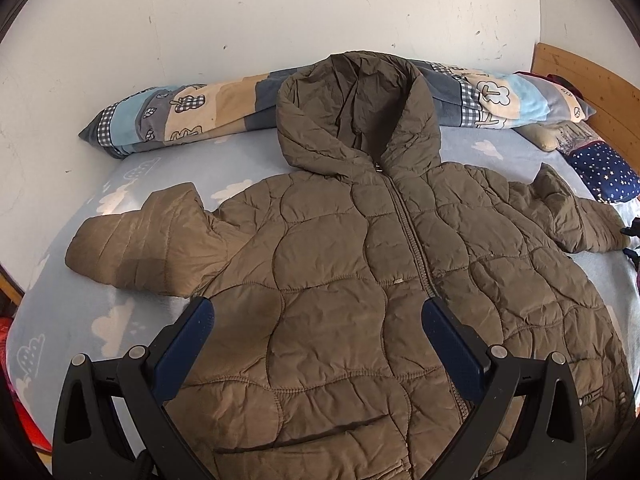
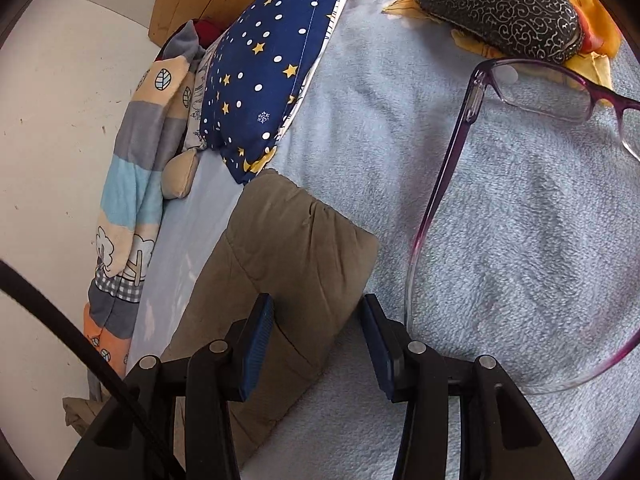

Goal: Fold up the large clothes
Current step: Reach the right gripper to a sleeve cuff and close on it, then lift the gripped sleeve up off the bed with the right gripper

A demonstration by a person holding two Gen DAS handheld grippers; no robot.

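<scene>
An olive quilted hooded jacket (image 1: 340, 260) lies face up and zipped on the bed, hood (image 1: 356, 112) toward the wall and both sleeves spread out. My left gripper (image 1: 318, 308) hovers open and wide over the jacket's lower front, left of the zipper, with nothing between its pads. In the right wrist view the jacket's sleeve end (image 2: 288, 240) lies on the pale blue blanket. My right gripper (image 2: 317, 300) is low over that cuff. Its jaws stand partly apart, with the cuff's edge between them and the pads not pressing on it.
A rolled patchwork blanket (image 1: 180, 116) runs along the wall behind the hood. A navy star pillow (image 2: 272, 60) sits by the wooden headboard (image 1: 592, 80). Purple-framed glasses (image 2: 460, 140) and a dark patterned case (image 2: 500, 8) lie on the blanket right of the cuff.
</scene>
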